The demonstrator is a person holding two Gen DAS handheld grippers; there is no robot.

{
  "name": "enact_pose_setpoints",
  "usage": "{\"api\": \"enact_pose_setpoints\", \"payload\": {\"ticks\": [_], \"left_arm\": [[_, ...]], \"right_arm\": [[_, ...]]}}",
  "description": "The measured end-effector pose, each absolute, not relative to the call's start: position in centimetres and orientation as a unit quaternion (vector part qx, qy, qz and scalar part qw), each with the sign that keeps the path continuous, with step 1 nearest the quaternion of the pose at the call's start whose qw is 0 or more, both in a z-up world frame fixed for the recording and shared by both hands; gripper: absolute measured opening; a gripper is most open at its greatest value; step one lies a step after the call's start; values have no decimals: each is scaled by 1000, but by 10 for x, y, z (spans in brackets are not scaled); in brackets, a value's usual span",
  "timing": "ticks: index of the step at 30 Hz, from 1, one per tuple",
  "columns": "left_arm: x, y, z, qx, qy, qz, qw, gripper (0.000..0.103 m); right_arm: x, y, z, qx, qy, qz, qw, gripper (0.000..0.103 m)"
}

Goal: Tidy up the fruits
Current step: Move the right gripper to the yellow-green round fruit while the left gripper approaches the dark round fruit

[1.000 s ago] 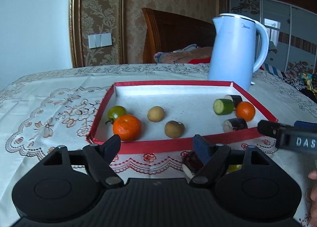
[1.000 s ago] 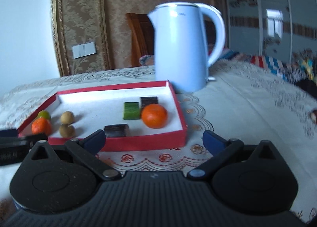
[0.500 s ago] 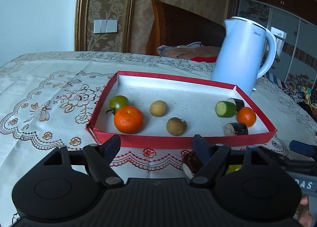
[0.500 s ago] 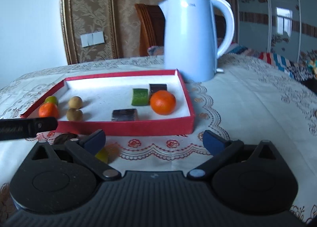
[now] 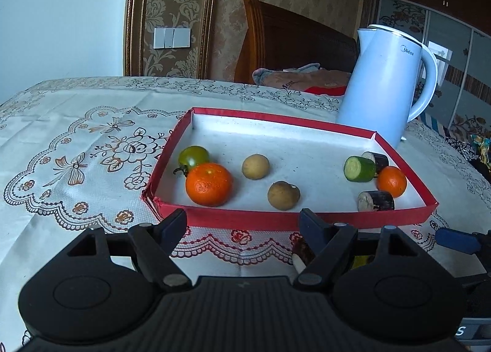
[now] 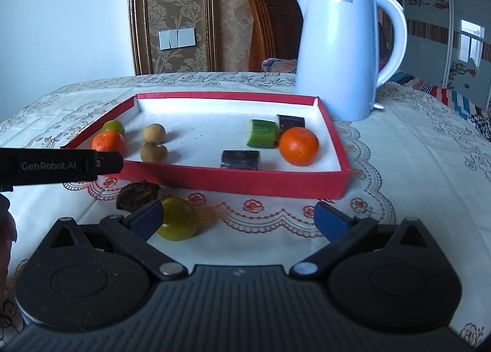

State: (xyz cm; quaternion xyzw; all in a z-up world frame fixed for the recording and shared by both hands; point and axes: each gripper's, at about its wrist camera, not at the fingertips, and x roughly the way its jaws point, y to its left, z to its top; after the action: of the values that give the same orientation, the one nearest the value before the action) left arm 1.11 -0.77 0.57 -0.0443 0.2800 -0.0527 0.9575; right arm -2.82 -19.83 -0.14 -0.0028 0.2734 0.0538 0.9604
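Left wrist view: the left hand-held gripper [image 5: 242,223] hangs released, jaws spread with nothing between them, just near of the red tray's [image 5: 276,219] front wall. Inside the tray lie a large orange [image 5: 208,183], a green tomato [image 5: 194,156], two brown round fruits, a cucumber piece [image 5: 359,168] and a small orange [image 5: 392,181]. A dark fruit piece [image 5: 302,252] peeks out beside this gripper's right finger, mostly hidden. Right wrist view: the right hand-held gripper [image 6: 239,218] is also released and empty. On the surface outside the tray, a yellow-green fruit [image 6: 178,219] sits touching or just behind its left finger, slightly left of the jaw gap, with a dark brown piece [image 6: 138,195] just beyond it. Round, the yellow-green fruit has no long axis; the right hand looks nearer and probably needs a small leftward shift to straddle it.
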Motion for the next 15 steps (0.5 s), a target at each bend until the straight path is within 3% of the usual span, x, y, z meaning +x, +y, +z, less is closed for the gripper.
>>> {"api": "enact_pose_setpoints", "payload": {"ticks": [15], "left_arm": [[11, -9, 5, -39, 281, -49, 958, 80]], "right_arm": [[-39, -203, 3, -25, 256, -49, 965, 103]]}}
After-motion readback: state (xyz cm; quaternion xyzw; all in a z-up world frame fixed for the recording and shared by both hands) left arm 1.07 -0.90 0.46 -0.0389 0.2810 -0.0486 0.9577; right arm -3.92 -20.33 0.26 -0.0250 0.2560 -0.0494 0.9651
